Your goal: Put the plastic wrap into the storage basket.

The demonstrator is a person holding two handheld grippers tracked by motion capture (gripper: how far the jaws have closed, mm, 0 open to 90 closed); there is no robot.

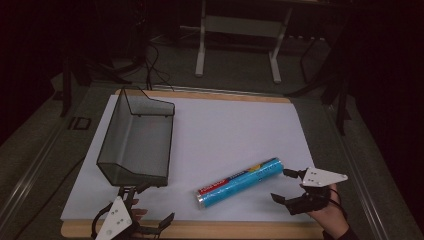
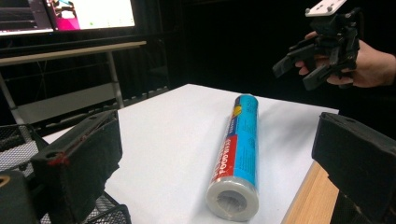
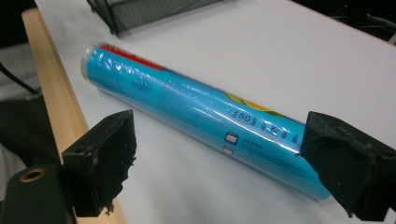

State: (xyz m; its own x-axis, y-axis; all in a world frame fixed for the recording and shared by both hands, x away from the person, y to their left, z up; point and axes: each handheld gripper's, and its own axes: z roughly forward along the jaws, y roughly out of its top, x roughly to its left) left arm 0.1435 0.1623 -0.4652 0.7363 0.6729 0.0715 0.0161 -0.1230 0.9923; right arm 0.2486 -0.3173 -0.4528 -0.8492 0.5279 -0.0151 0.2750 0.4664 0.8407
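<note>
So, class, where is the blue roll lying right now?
In the high view the blue roll lies on the white sheet, near the front edge, between the mesh basket and the right gripper.

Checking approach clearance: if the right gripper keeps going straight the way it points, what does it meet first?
Most likely the blue wrap roll. It lies across the line of the right gripper, whose jaws stand open with the roll's near end just ahead. Depth is unclear; one jaw tip may already be at the roll's end.

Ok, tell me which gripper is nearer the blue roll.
Right. The right gripper is open beside the blue roll, at its far end. The left gripper is open farther off, by the mesh basket at the table's near edge.
</note>
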